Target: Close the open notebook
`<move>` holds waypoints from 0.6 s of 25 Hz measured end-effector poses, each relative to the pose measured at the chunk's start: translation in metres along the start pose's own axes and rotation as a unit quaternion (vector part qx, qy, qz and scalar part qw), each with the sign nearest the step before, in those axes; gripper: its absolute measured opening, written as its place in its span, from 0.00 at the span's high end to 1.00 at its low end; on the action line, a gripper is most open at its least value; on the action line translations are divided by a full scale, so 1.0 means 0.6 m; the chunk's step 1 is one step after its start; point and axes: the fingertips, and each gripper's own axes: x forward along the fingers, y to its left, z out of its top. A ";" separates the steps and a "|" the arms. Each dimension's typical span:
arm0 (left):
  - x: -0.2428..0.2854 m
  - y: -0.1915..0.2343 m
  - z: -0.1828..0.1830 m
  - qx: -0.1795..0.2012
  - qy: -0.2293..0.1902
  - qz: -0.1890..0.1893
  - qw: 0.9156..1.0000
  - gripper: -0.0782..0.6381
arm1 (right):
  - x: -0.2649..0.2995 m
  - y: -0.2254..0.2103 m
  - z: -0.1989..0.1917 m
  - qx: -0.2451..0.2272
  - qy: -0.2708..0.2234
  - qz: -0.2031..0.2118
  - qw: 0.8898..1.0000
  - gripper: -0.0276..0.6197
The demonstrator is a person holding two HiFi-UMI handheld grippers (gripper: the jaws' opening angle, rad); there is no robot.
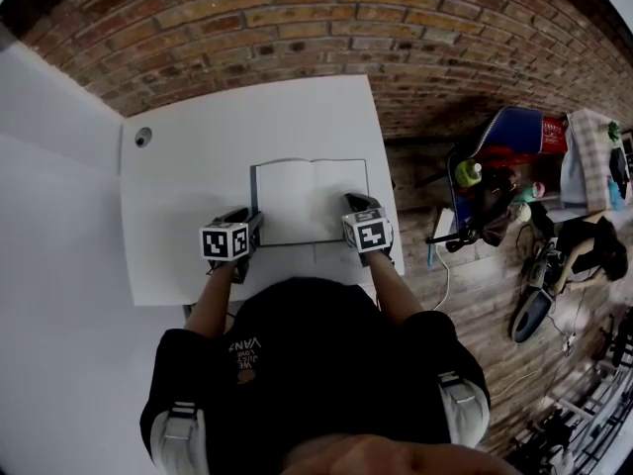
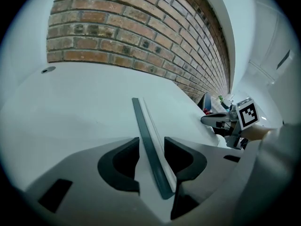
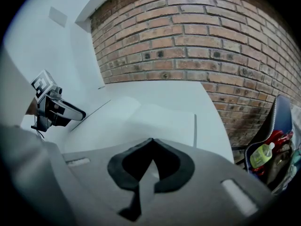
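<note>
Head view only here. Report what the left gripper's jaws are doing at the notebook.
Observer: The left gripper is open; its jaws straddle the dark left edge of the notebook.
Operator: Now the right one.
Observer: The right gripper has its jaw tips together just above the paper. I cannot tell whether it pinches a sheet.
Operator: Describe how the page lies.
Observer: In the right gripper view the right-hand page humps up towards the spine rather than lying flat.
</note>
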 end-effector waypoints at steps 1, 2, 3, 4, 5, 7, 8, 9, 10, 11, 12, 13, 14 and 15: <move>0.001 -0.001 0.002 0.000 0.000 0.000 1.000 0.64 | 0.000 0.000 0.000 0.000 0.000 0.000 1.000 0.96; 0.003 -0.002 0.003 0.001 0.001 0.002 1.000 0.64 | 0.001 -0.001 -0.001 0.000 0.002 -0.001 1.000 0.96; 0.006 -0.003 0.003 0.001 0.004 0.002 1.000 0.64 | 0.000 -0.002 -0.002 0.000 0.004 -0.002 1.000 0.96; 0.008 -0.005 0.002 0.000 0.006 0.002 1.000 0.63 | -0.001 -0.001 -0.001 -0.001 0.004 -0.002 1.000 0.96; 0.010 -0.007 0.001 -0.003 0.007 0.002 1.000 0.63 | -0.002 0.000 0.001 -0.002 0.001 0.000 1.000 0.96; 0.012 -0.010 0.000 -0.010 0.005 0.006 1.000 0.62 | 0.002 0.001 0.002 -0.006 -0.005 0.005 1.000 0.96; 0.012 -0.011 0.000 -0.012 0.003 0.010 1.000 0.62 | 0.005 0.001 0.000 -0.007 -0.007 0.007 1.000 0.96; 0.012 -0.012 0.000 -0.014 0.001 0.013 1.000 0.62 | 0.004 0.000 -0.001 -0.007 -0.007 0.008 1.000 0.96; 0.012 -0.013 0.000 -0.015 -0.001 0.015 1.000 0.62 | 0.002 0.000 -0.001 -0.006 -0.004 0.006 1.000 0.96; 0.013 -0.014 0.000 -0.016 -0.001 0.016 1.000 0.61 | 0.000 0.000 0.000 -0.005 -0.002 0.004 1.000 0.96; 0.014 -0.016 0.000 -0.018 0.000 0.016 1.000 0.61 | -0.001 0.000 0.000 -0.005 -0.002 0.002 1.000 0.96; 0.014 -0.018 0.000 -0.022 -0.001 0.015 1.000 0.61 | 0.000 0.001 0.001 -0.005 -0.002 0.001 1.000 0.96; 0.015 -0.018 0.001 -0.027 -0.003 0.016 0.999 0.61 | 0.001 0.002 0.001 -0.006 -0.003 0.001 1.000 0.96; 0.015 -0.018 0.000 -0.032 -0.006 0.018 0.999 0.61 | 0.002 0.002 0.001 -0.007 -0.004 0.001 1.000 0.96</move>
